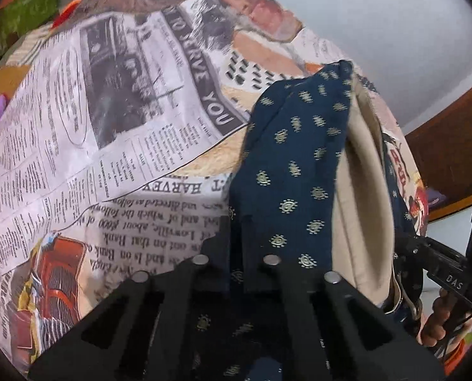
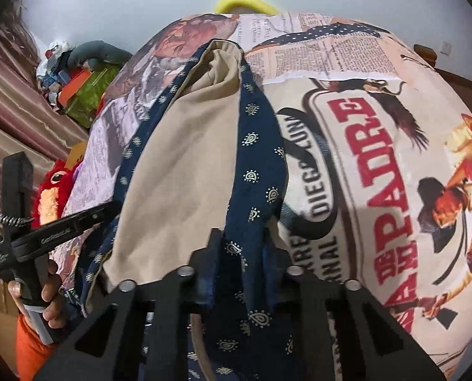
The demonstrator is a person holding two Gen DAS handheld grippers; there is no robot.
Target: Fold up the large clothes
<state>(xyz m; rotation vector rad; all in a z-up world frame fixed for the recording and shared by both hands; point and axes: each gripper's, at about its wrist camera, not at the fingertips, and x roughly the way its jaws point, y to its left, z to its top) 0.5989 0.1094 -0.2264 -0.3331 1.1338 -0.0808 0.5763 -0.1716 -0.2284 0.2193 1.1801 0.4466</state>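
Both tools pinch the navy garment above the bed

The left tool (image 1: pixel 236 254) and right tool (image 2: pixel 239 257) clamp the patterned cloth (image 1: pixel 293 158); it hangs over the printed bedsheet (image 1: pixel 77 127). Keep both edges level and taut, lowering them together so the fold lands square.

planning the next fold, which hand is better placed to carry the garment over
Probably neither alone. Left tongs and right tongs are each shut on the navy garment, which hangs between them above the bedsheet; likely both move together.

Printed bedsheet (image 2: pixel 378 165) lies bare right of the garment (image 2: pixel 185 158); toys and boxes (image 2: pixel 77 95) crowd its left edge.
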